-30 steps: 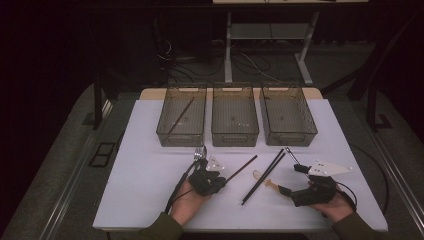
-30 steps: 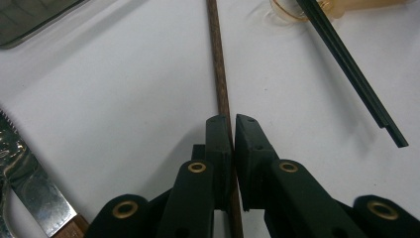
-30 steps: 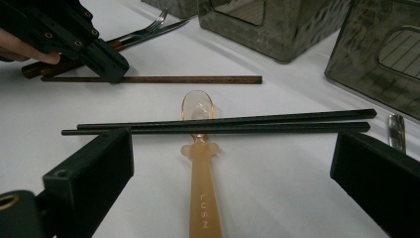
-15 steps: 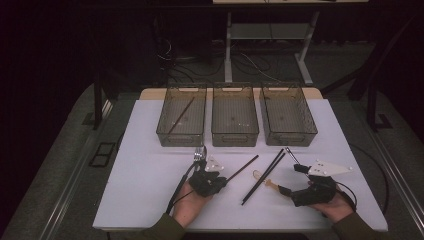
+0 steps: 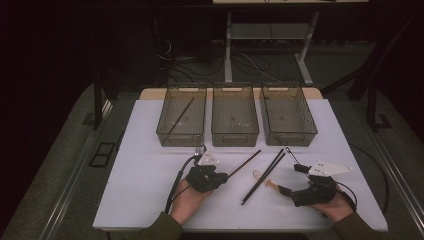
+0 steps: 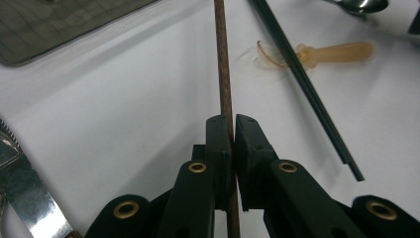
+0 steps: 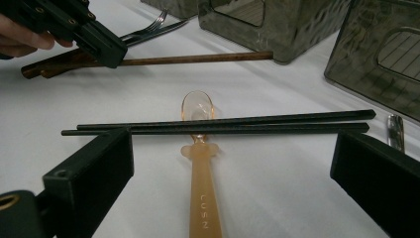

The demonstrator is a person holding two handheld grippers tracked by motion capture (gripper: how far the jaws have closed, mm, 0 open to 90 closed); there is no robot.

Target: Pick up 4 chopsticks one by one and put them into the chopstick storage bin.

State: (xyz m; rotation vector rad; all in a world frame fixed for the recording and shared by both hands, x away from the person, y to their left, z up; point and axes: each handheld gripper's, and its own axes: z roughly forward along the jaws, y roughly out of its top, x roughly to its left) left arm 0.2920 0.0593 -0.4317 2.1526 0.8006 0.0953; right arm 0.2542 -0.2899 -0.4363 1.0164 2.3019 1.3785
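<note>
Left claw [image 6: 233, 130] pinches brown chopstick [image 6: 223, 74] — near its end.

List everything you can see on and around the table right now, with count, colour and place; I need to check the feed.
Brown chopstick: one, dark brown, on the table, clamped between the left gripper's jaws.
Black chopsticks: two, black, side by side mid-table, lying across the spoon.
Spoon: one, translucent amber, on the table ahead of the right gripper.
Bins: three, smoky clear, in a row at the far side; the left bin holds one dark stick.
Fork: one, metal, near the bins by the left gripper.
Table: one, white top.
Left gripper: black, shut on the brown chopstick.
Right gripper: black, open, facing the spoon.
</note>
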